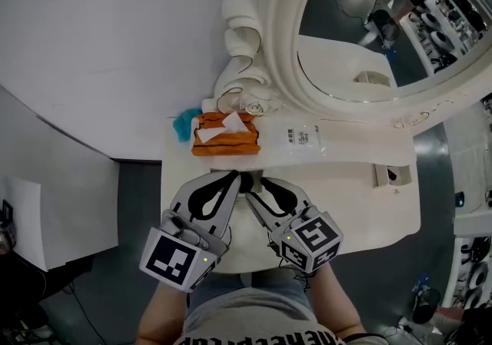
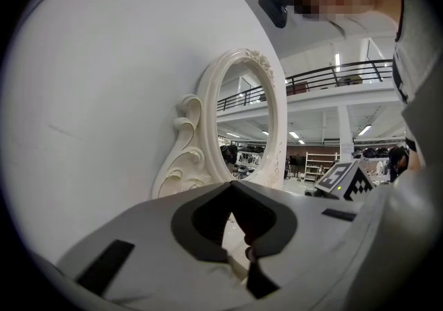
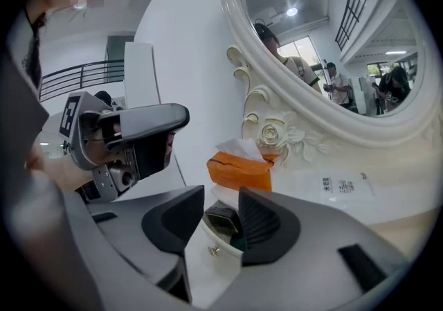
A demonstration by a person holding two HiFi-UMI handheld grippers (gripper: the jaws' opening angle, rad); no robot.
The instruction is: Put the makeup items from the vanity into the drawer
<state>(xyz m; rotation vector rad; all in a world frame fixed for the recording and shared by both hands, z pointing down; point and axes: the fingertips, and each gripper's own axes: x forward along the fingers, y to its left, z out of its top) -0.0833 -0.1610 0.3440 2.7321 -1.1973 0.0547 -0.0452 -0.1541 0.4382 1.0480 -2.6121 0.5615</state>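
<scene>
Likely working the drawer (image 3: 202,271), ajar at the counter's (image 1: 369,213) front edge, dark case (image 3: 223,219) inside. Right gripper (image 3: 221,190) jaws stood narrowly apart above it; left gripper (image 2: 232,185) jaws were closed, empty. Jaws needed to clear the rim.

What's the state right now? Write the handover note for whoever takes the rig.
Grippers: left gripper has its jaws shut and empty; right gripper has its jaws open, aimed at the drawer, gripping nothing.
Things: the drawer is open at the vanity's front, and a dark case lies inside. On the vanity top are a tissue box and a clear packet; no other makeup shows.
Left: probably check the top, then shut the drawer.
</scene>
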